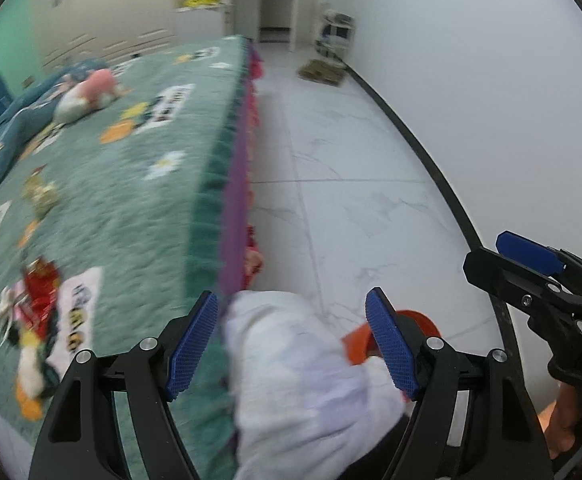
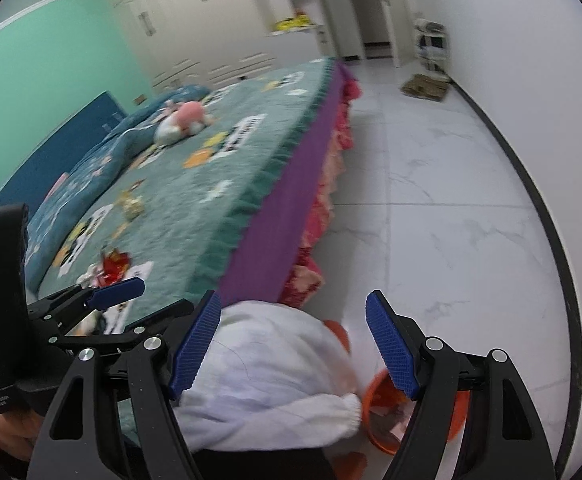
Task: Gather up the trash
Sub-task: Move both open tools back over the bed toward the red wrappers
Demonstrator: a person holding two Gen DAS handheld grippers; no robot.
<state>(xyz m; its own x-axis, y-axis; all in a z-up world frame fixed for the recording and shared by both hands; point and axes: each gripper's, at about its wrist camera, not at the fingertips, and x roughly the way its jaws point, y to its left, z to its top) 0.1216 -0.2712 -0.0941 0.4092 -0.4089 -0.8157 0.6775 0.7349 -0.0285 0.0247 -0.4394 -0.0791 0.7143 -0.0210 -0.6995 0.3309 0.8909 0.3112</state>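
Both grippers are tilted down and forward, side by side, so each one shows up in the other's camera. The left gripper [image 1: 293,344] has its blue ribbed pads [image 1: 193,344] spread wide with nothing pinched between them. The right gripper [image 2: 295,344] is the same deal, pads [image 2: 393,346] well apart and not pressing on anything. In the right wrist view the left one pokes in from the left edge, one blue pad showing, with the person's hand [image 2: 9,430] wrapped around its handle. In the left wrist view the right one sits at the right edge, and fingers [image 1: 571,420] grip its handle low down.
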